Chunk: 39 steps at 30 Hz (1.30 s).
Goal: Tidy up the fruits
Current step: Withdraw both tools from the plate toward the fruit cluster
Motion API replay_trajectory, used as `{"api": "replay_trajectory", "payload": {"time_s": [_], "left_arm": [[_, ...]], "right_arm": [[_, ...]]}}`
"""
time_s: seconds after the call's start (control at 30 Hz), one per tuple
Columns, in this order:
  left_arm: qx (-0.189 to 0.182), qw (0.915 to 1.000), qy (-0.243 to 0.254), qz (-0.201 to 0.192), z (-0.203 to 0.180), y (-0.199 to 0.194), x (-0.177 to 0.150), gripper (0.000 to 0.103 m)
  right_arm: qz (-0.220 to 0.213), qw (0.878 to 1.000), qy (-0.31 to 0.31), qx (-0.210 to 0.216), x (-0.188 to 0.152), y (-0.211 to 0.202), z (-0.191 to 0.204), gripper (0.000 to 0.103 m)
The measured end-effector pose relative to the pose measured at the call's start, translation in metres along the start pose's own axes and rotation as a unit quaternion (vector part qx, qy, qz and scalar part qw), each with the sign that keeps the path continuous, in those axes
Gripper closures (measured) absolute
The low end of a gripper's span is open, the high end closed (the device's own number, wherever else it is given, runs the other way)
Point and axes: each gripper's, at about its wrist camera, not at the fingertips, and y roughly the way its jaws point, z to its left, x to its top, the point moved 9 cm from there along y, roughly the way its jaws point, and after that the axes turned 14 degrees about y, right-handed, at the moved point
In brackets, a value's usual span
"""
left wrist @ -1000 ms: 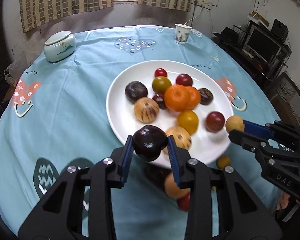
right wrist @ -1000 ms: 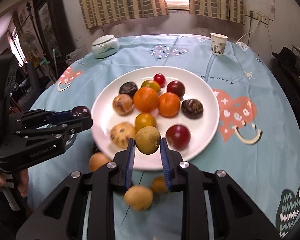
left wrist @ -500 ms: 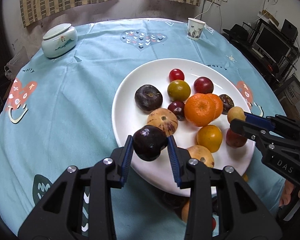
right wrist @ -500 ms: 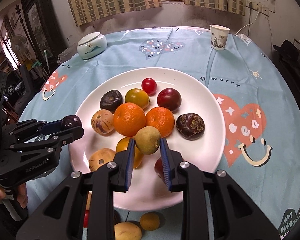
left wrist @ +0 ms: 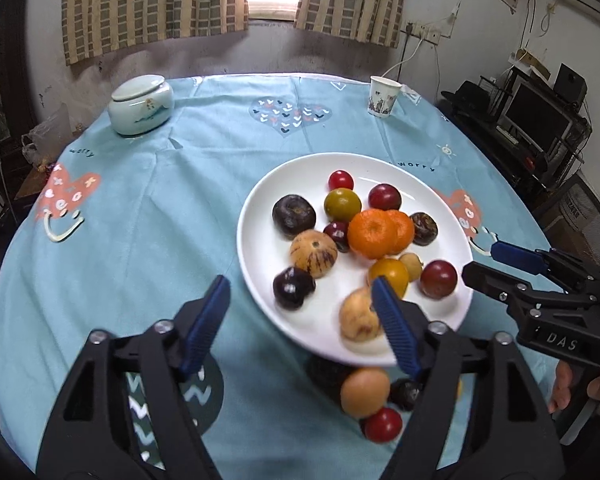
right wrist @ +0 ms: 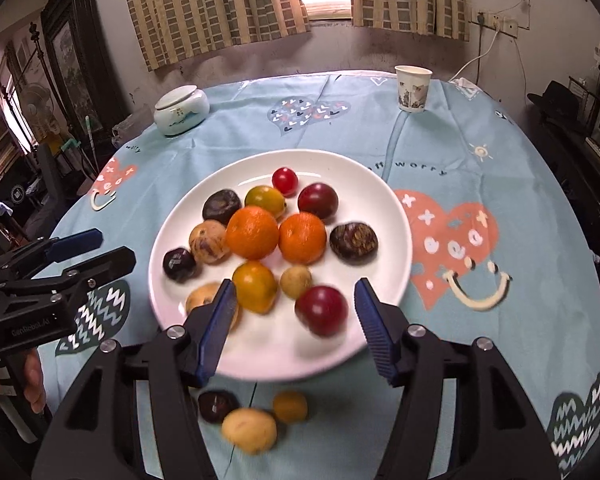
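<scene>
Right wrist view: round table w/ light-blue printed cloth (right wrist: 480, 128); big white round plate (right wrist: 392, 248) mid-frame holds approx a dozen fruits. Both black grippers, left (left wrist: 300, 320) & right (right wrist: 292, 312), jaws opening, nothing between. Few loose fruits (right wrist: 249, 429) bottom centre still off-plate.

Black-framed gripper (left wrist: 300, 304) with ribbed blue pads, silver screws

Blue-clothed round table (left wrist: 180, 208) with white plate (left wrist: 260, 264), lidded jar (left wrist: 141, 105), paper cup (left wrist: 384, 96), loose fruits (right wrist: 249, 429).
</scene>
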Motion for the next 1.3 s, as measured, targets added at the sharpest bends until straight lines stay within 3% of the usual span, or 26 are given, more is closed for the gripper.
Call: {"api": "replay_trajectory", "payload": {"time_s": [0.27,0.37,0.5,0.73,1.0,1.17,1.3], "left_arm": [[-0.028,0.9993,-0.012,0.02,-0.035,-0.017,-0.083,0.016],[-0.034,0.9989,-0.001,0.033,-0.045,-0.015,-0.098,0.016],[-0.045,0.9983,0.006,0.036,-0.054,-0.014,-0.101,0.016],[-0.043,0.9982,0.009,0.04,-0.054,-0.016,-0.107,0.016],[-0.038,0.9983,-0.022,0.039,-0.033,-0.019,-0.115,0.016],[-0.038,0.9984,-0.018,0.037,-0.031,-0.02,-0.115,0.016],[-0.045,0.998,-0.014,0.042,-0.037,-0.017,-0.115,0.016]], "right_arm": [[-0.011,0.999,0.027,0.038,-0.067,-0.04,-0.007,0.041],[-0.011,0.999,0.018,0.049,-0.092,-0.042,-0.003,0.041],[0.017,0.998,0.022,0.056,-0.11,-0.033,0.003,0.041],[0.021,0.998,0.003,0.051,-0.113,-0.023,0.013,0.042],[0.039,0.999,0.008,0.036,-0.11,-0.005,0.013,0.055],[0.039,0.999,0.0,-0.005,-0.11,0.012,0.004,0.063],[0.04,0.999,0.006,0.001,-0.112,0.009,0.0,0.064]]}}
